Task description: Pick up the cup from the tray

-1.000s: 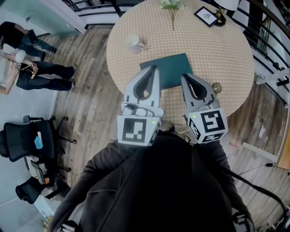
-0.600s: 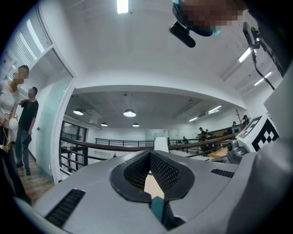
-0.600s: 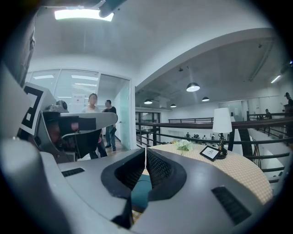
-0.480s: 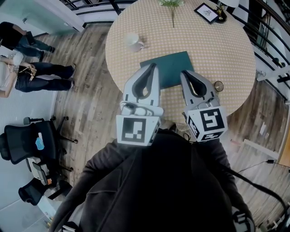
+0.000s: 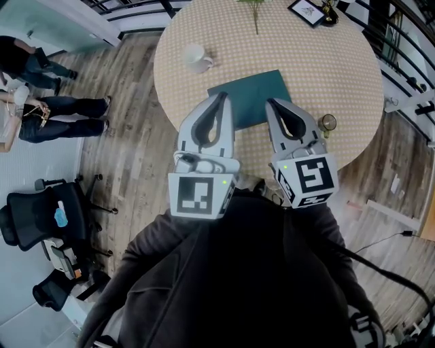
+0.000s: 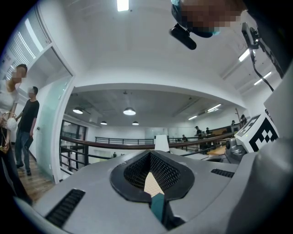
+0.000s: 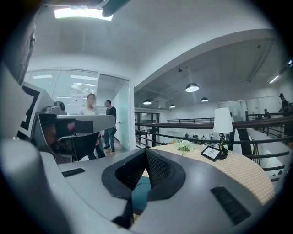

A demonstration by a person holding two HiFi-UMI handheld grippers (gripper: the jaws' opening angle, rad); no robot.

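The white cup [image 5: 195, 57] stands on the round beige table [image 5: 340, 68], off to the left of the flat teal tray [image 5: 255, 95] and not on it. Both grippers hover side by side over the tray's near edge, well short of the cup. My left gripper [image 5: 220, 99] is shut with nothing in it; in its own view the left gripper [image 6: 152, 151] shows meeting tips and a strip of tray [image 6: 158, 206] below. My right gripper [image 5: 270, 103] is also shut and empty, and the right gripper [image 7: 145, 151] frames a patch of tray [image 7: 139, 192].
A small round glass thing [image 5: 328, 122] sits near the table's right edge. At the far side are a plant [image 5: 253, 7], a picture frame [image 7: 211, 153] and a lamp [image 7: 223, 121]. People [image 5: 41, 109] and office chairs [image 5: 34, 211] occupy the floor at left; railings ring the table.
The head view has shifted slightly, so table and grippers sit a little higher in the picture. Both grippers stay shut and hold their place over the tray.
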